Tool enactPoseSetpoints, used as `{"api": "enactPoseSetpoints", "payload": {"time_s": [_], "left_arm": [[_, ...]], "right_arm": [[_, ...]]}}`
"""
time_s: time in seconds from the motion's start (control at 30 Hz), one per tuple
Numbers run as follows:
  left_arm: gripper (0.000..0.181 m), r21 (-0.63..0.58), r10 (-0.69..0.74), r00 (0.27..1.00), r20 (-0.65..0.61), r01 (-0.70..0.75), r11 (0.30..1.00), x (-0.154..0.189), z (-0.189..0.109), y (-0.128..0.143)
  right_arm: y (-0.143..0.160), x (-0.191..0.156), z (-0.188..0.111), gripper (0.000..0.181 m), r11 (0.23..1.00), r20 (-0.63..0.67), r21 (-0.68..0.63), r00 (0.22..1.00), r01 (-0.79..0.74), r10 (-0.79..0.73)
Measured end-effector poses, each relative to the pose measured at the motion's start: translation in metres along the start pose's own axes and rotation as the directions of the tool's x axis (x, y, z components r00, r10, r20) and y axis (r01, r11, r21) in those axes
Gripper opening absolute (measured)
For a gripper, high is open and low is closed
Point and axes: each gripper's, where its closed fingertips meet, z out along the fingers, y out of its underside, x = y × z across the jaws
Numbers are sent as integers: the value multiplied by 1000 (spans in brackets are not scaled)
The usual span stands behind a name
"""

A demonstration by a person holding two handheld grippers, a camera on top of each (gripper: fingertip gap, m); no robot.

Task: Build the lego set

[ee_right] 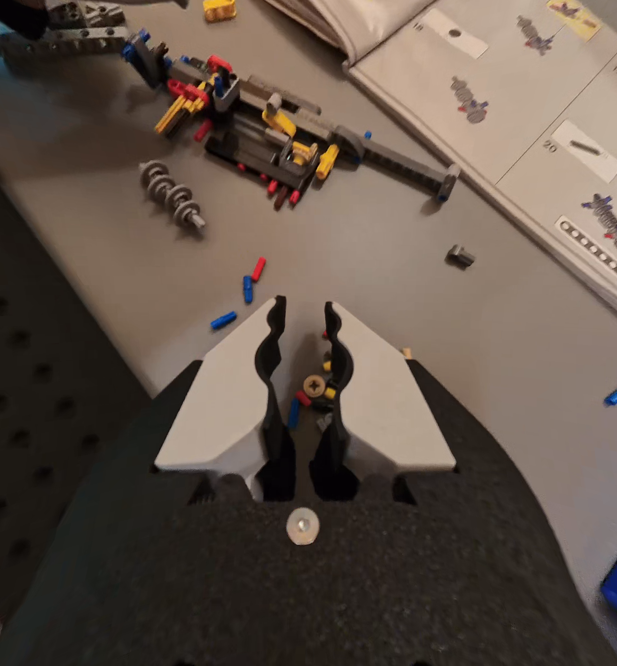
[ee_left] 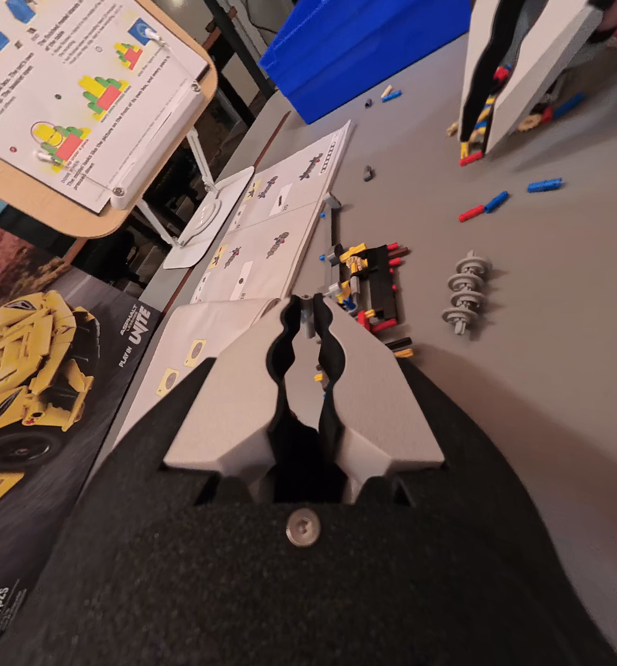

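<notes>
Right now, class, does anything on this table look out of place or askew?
Mostly normal build clutter. Loose pins lie scattered: a red pin and a blue pin apart from the pile under the right hand-held gripper. The grey stacked-disc piece lies tipped on its side.

Lego assembly [ee_right: 263, 144] beside open manual [ee_right: 498, 126], worm gear [ee_right: 170, 196] near, perhaps loose pins [ee_right: 253, 279] before it

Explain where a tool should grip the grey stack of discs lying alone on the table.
The grey disc stack lies flat on its side, clear of the partly built model. Probably best from above, fingers straddling the middle across its axle: the bare axle tip is a thin hold.
</notes>
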Motion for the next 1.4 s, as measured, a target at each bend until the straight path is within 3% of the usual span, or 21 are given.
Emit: {"api": "enactPoseSetpoints", "payload": {"time_s": [0.1,0.2,0.4,0.7,0.87,0.93,1.0,1.07,1.13,1.27,1.33,1.4], "left_arm": [[6,5,36,999,-11,-36,999,7,2,-3],[6,24,15,999,-36,-14,1000,11,4,-8],[5,40,9,998,-64,-6,999,18,6,-12],[5,64,26,996,-81,-21,998,23,7,-17],[5,102,109,992,-63,-103,989,29,5,-25],[5,101,137,988,-64,-130,986,33,5,-25],[5,92,155,985,-72,-148,985,37,6,-23],[5,102,184,980,-81,-175,979,41,5,-25],[5,117,213,973,-86,-203,972,46,3,-27],[5,140,248,963,-105,-232,963,56,0,-34],[5,157,245,963,-109,-227,961,58,-2,-38],[5,167,241,964,-113,-221,961,59,-2,-40]], "right_arm": [[16,14,0,15,999,-88,-40,996,-28,24],[19,13,2,15,993,-81,-15,990,-117,115],[23,17,9,9,992,-145,-36,982,-125,118],[21,15,13,2,986,-110,-47,982,-158,152],[18,14,14,2,990,-126,-108,989,-89,76],[-6,-1,11,2,998,-61,-19,996,-68,67],[-42,-26,2,2,984,84,116,989,-135,125],[-73,-59,-6,2,935,309,202,925,-293,223],[-87,-77,-7,1,879,435,201,843,-432,315],[-102,-78,-5,1,715,524,254,714,-651,464],[-97,-71,2,1,738,426,311,782,-599,455],[-97,-77,5,1,763,421,307,800,-569,427]]}}
